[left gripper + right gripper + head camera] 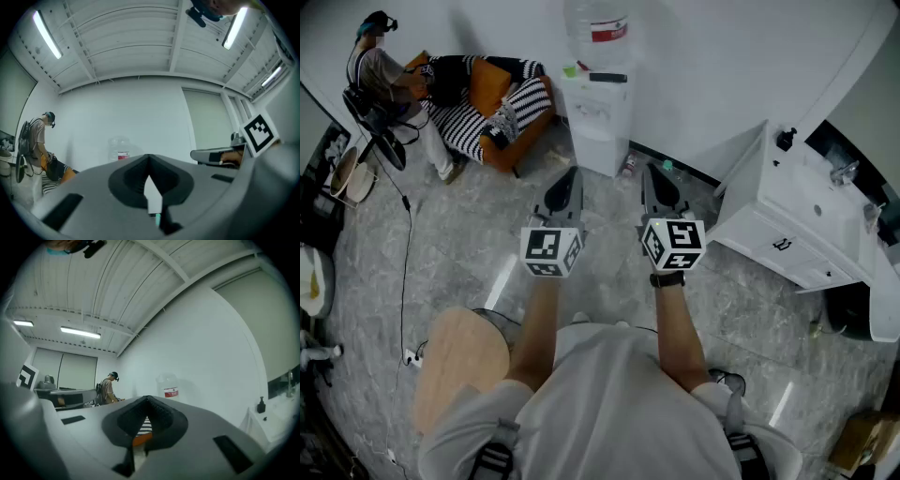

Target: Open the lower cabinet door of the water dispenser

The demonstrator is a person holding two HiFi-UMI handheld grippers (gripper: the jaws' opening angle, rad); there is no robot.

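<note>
1. The water dispenser point(598, 122) stands by the white wall, at 12 o'clock from the two grippers. A big clear bottle point(598, 28) sits on top of it.
2. The lower cabinet door point(600, 157) is the bottom part of its front. It looks closed, and nothing touches it.
3. The left gripper point(565, 190) and the right gripper point(661, 187) are held side by side. Both point at the dispenser and are well apart from it.
4. Only the head view shows the dispenser's body and its door. In both gripper views the gripper's own grey body hides them, and only the bottle peeks over the top.
5. The left gripper view shows its fingers point(133, 178) closed, tips together, with nothing between them.
6. The right gripper view shows its fingers point(161, 417) closed and empty too.
7. The head view shows an orange sofa point(487, 89) at 10 o'clock and a white sink cabinet point(769, 202) at 2 o'clock.
8. Another person point(380, 66) stands by the sofa. Both gripper views show this person too.
9. Only the gripper views show the ceiling lights point(47, 35).
</note>
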